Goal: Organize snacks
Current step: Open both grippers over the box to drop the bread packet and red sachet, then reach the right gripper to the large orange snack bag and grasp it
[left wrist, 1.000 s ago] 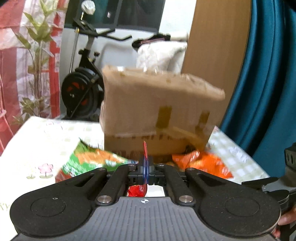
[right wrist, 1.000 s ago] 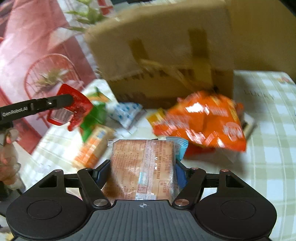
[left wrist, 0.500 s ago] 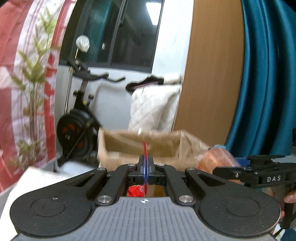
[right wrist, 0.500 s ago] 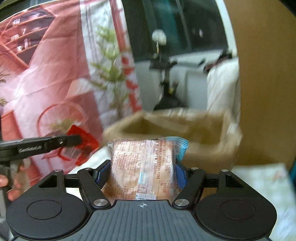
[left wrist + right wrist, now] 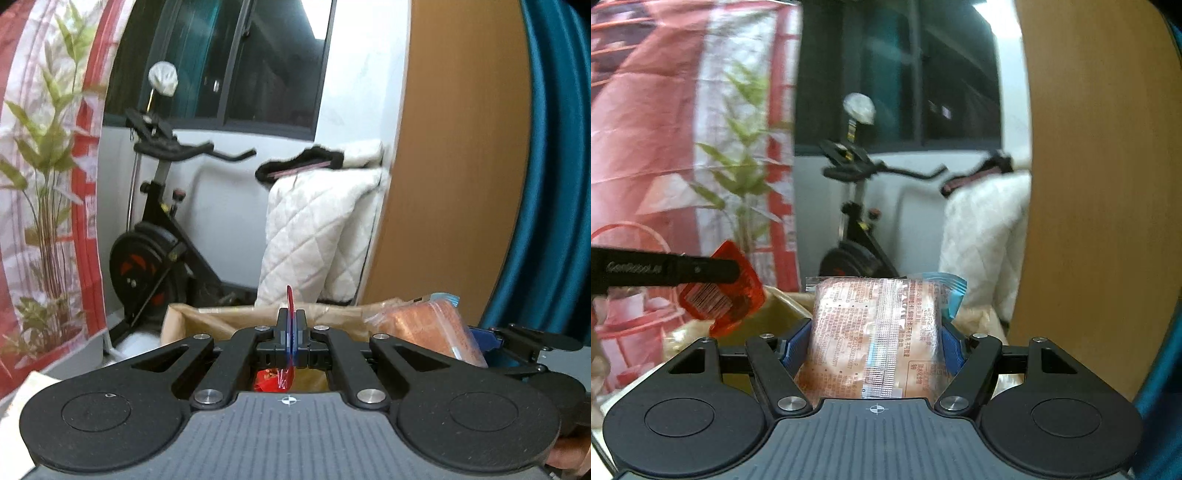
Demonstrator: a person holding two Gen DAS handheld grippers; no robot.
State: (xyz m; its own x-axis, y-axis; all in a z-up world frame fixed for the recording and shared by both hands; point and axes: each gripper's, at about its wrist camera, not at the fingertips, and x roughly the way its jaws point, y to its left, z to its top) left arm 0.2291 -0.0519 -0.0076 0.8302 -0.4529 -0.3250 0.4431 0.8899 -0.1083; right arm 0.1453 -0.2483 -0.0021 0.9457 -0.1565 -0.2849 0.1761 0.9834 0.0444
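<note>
My left gripper [image 5: 291,328] is shut on a thin red snack packet [image 5: 275,380], seen edge-on; the right wrist view shows the packet [image 5: 720,291] hanging from the left gripper's fingers [image 5: 701,271]. My right gripper [image 5: 875,332] is shut on a clear-wrapped orange biscuit pack [image 5: 879,332], which also shows in the left wrist view [image 5: 432,328]. Both are held over the open cardboard box [image 5: 207,321], whose rim shows just beyond the fingers [image 5: 783,306].
An exercise bike [image 5: 155,236] and a white quilted cover [image 5: 317,232] stand behind the box. A wooden panel [image 5: 450,166] and a teal curtain [image 5: 554,184] are at the right. A red printed curtain [image 5: 665,147] hangs at the left.
Both grippers have risen from the table with their packets and now sit level with the box's open top. The table and loose snack bags have dropped out of view.
</note>
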